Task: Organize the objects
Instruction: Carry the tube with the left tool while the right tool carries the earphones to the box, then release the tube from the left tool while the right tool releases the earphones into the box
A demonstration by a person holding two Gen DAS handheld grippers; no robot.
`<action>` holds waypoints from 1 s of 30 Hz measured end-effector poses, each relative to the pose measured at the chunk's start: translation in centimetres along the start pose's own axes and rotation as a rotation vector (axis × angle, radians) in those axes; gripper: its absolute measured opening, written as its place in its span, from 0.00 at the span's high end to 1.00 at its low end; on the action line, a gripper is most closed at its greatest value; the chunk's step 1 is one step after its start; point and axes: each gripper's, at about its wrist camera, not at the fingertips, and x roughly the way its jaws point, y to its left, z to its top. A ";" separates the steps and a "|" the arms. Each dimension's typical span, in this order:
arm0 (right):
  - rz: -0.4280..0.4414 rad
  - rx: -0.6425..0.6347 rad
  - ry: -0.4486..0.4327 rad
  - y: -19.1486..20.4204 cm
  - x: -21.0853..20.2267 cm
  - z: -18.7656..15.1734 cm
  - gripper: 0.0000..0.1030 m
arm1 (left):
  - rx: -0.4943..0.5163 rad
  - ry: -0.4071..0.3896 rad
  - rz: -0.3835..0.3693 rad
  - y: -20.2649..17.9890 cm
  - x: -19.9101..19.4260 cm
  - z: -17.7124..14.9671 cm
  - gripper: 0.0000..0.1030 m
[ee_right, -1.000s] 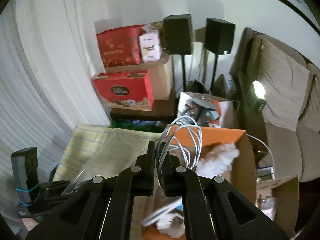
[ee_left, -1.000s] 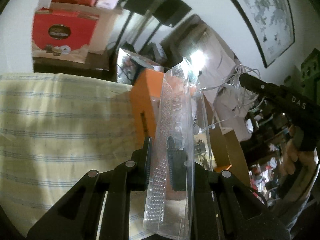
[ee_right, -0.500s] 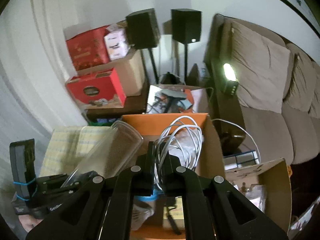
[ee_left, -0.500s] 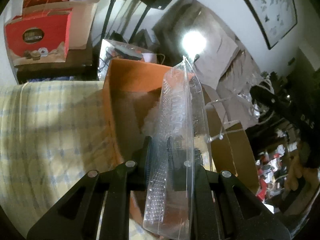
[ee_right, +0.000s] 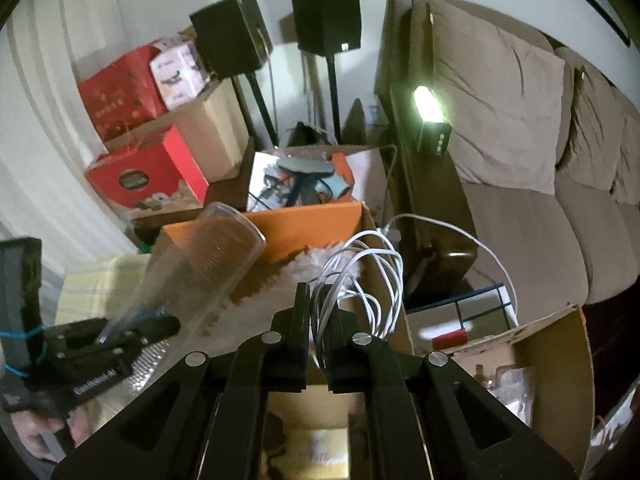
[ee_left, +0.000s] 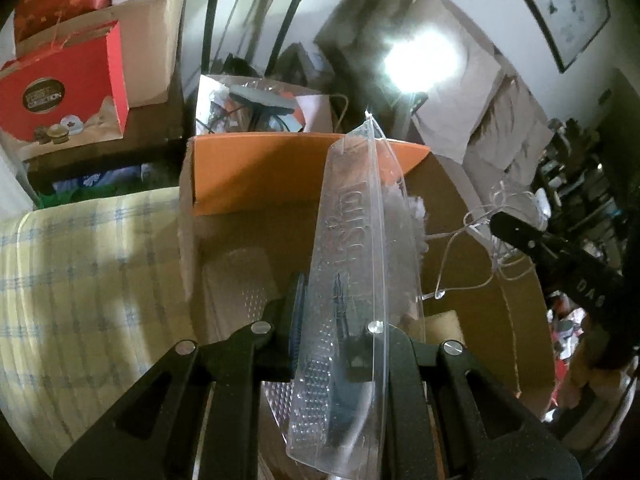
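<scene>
The left claw (ee_left: 328,320) is clenched on a clear ribbed plastic clamshell tray (ee_left: 352,264), held on edge above the open orange-flapped cardboard box (ee_left: 256,168). The right claw (ee_right: 318,312) grips a coiled white cable (ee_right: 360,272) over the same box, beside a yellow checked cloth (ee_left: 80,264).

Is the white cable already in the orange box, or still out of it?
Out. The cable hangs coiled between the right gripper's fingers, above the open box.

White wall (ee_right: 120,8), beige sofa (ee_right: 520,160), 2 black speakers (ee_right: 324,16) on stands, bright lamp (ee_right: 428,104)
</scene>
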 end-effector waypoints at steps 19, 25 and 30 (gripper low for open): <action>-0.050 -0.063 0.069 0.3 3.9 -1.2 0.54 | 0.078 0.103 0.036 -2.0 4.5 -0.2 0.63; -0.009 -0.041 0.081 0.6 2.4 -1.2 0.40 | 0.094 0.055 -0.009 -2.9 1.3 -0.5 0.31; 0.091 -0.011 0.094 1.0 0.8 -0.9 0.40 | 0.096 -0.018 0.003 -2.9 -1.8 -0.6 0.20</action>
